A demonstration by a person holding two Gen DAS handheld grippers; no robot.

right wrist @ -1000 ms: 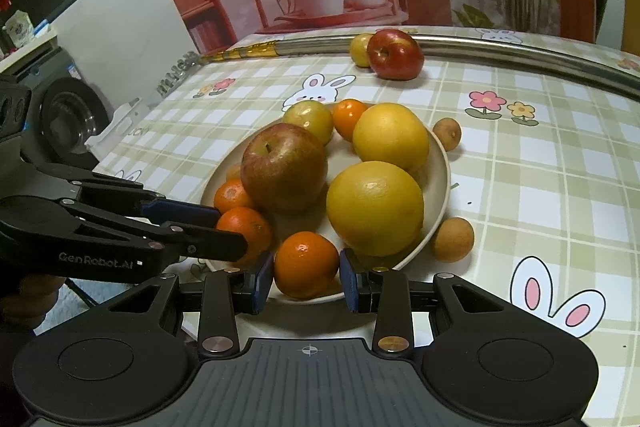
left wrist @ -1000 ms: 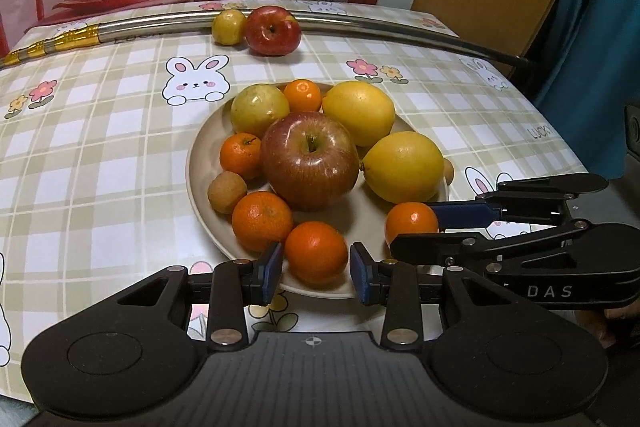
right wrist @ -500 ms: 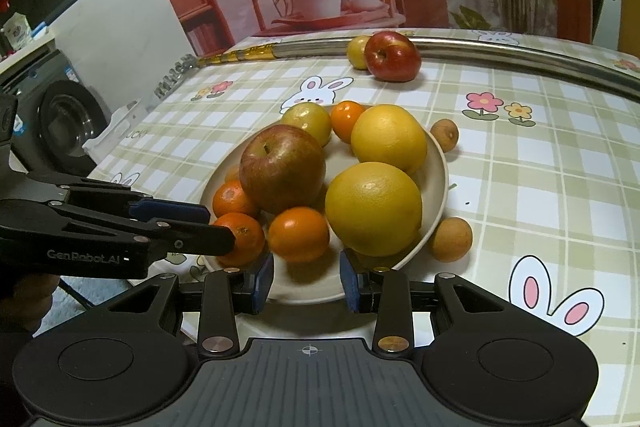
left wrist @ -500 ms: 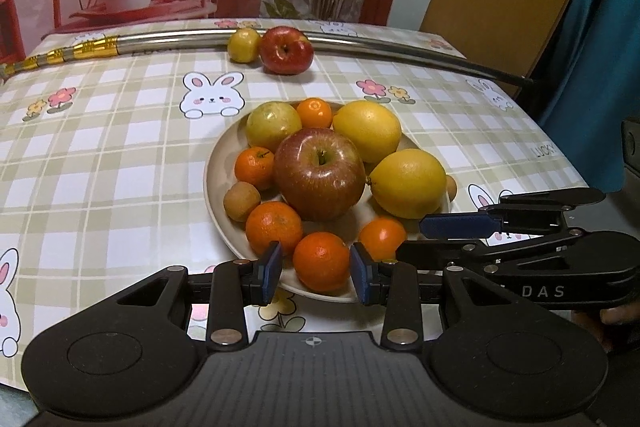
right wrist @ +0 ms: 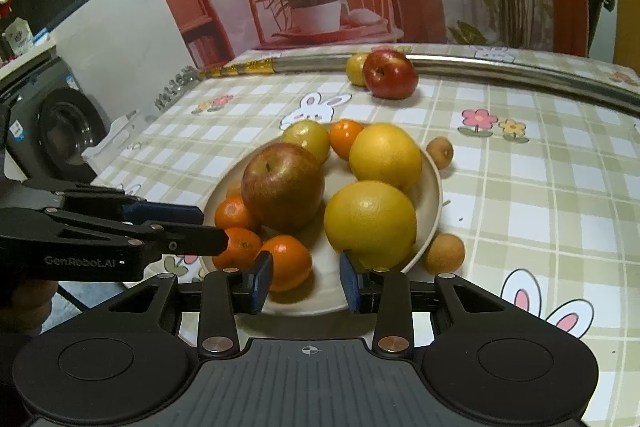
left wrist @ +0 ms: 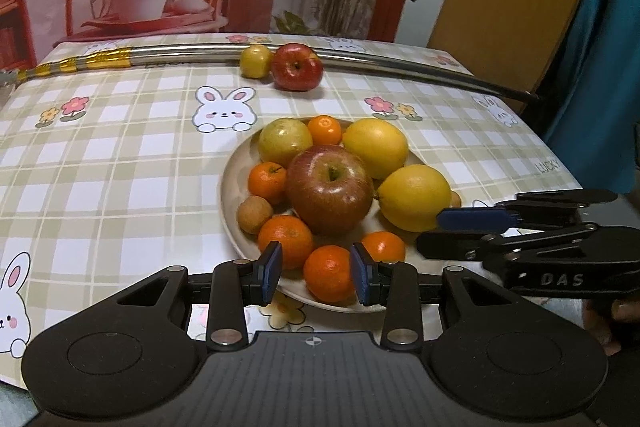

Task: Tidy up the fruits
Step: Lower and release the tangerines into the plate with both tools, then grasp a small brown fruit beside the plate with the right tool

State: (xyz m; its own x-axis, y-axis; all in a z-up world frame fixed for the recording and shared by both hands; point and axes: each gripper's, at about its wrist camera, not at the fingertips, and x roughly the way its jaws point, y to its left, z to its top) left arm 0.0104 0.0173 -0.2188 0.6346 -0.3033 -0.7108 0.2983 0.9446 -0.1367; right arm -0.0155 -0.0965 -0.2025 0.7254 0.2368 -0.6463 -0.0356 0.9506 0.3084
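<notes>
A beige plate point(left wrist: 228, 203) on the checked tablecloth holds a big red-yellow apple point(left wrist: 330, 189), two yellow citrus point(left wrist: 414, 197), a greenish round fruit point(left wrist: 285, 141), a brown longan point(left wrist: 254, 213) and several mandarins. My left gripper point(left wrist: 317, 273) hovers at the plate's near rim, narrowly open. A mandarin point(left wrist: 329, 278) lies on the plate just beyond its pads. From the right side, my right gripper point(right wrist: 306, 283) is also narrowly open and holds nothing. One mandarin point(right wrist: 286, 261) rests past its left pad. Each view shows the other gripper point(left wrist: 429, 233) point(right wrist: 214, 227) at the plate's edge.
A red apple point(left wrist: 297, 66) and a small yellow fruit point(left wrist: 256, 60) lie against a metal pipe point(left wrist: 180, 51) along the table's far side. Two longans point(right wrist: 444, 253) point(right wrist: 440, 152) sit on the cloth right of the plate. A washing machine point(right wrist: 64, 135) stands beyond the left table edge.
The left wrist view has drawn back and tilted up, so the plate looks smaller and lower. In the right wrist view the mandarin between the pads now lies further left on the plate.
</notes>
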